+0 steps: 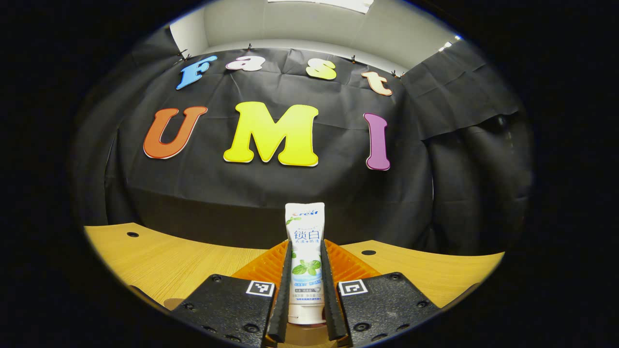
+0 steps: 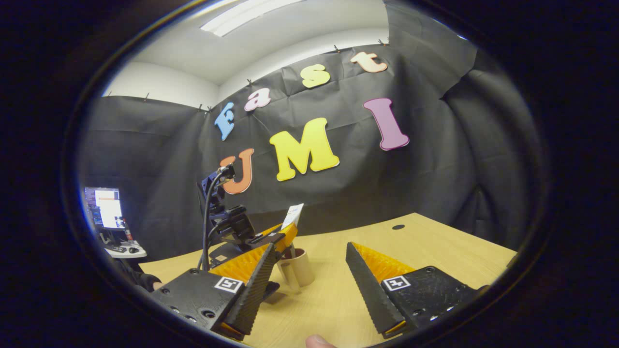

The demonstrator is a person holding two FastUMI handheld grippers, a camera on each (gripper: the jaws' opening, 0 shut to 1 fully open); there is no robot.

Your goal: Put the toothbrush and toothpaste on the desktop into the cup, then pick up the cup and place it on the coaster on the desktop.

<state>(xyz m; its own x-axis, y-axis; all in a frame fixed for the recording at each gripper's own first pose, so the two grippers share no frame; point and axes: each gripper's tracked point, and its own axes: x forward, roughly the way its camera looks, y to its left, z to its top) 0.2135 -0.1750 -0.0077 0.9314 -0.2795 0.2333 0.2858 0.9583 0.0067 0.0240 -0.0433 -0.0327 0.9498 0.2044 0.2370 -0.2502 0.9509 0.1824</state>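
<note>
The white toothpaste tube (image 1: 304,261) stands upright between the fingers of my left gripper (image 1: 305,246), which is shut on it. In the right gripper view the same tube (image 2: 293,215) pokes up out of the left gripper (image 2: 283,237), held just above the tan cup (image 2: 299,268) on the wooden table (image 2: 435,251). The tube's lower end seems to reach the cup's mouth. My right gripper (image 2: 309,246) is open near the table's front, with nothing between its fingers and the cup a short way beyond them.
A monitor and desk (image 2: 104,208) stand at the far left beyond the table. The tabletop has small dark holes (image 1: 132,234) (image 2: 398,226). A tan rounded piece (image 1: 170,303) lies low at the left. A thumb (image 2: 316,342) shows at the bottom edge.
</note>
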